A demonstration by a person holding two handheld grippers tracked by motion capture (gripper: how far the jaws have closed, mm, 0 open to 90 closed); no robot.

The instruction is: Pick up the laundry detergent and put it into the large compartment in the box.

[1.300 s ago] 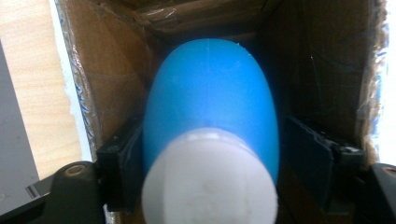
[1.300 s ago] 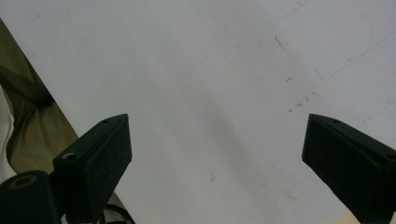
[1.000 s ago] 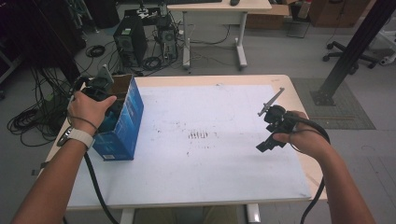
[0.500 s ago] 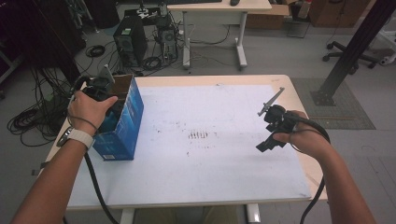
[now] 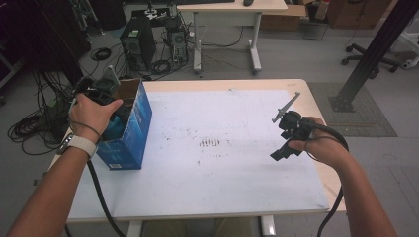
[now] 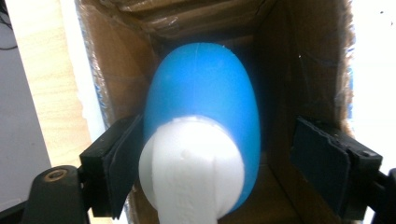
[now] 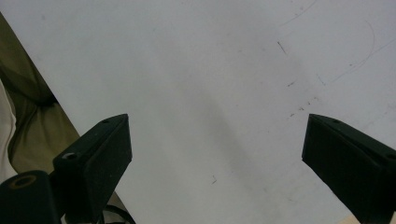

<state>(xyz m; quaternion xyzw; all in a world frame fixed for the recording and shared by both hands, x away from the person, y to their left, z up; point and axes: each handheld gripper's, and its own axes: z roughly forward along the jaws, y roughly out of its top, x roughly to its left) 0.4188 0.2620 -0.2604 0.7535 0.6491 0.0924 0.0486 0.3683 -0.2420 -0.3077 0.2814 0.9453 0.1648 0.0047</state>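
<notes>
Blue cardboard makes up the open box (image 5: 129, 129) standing at the left edge of the white table (image 5: 222, 182), and the left gripper (image 6: 224, 158) points down into it. In the left gripper view a smooth blue rounded object with a white base (image 6: 201, 140) sits inside the brown interior, between the jaws — the left jaw touches its side, the right jaw stands well apart from it, so the gripper is spread wide and clamps nothing. The left hand (image 5: 91, 113) rests over the box's top. Over at the table's right side the right hand (image 5: 321, 143) holds the right gripper (image 7: 217, 154) above bare white surface — its jaws gape wide with nothing between them.
</notes>
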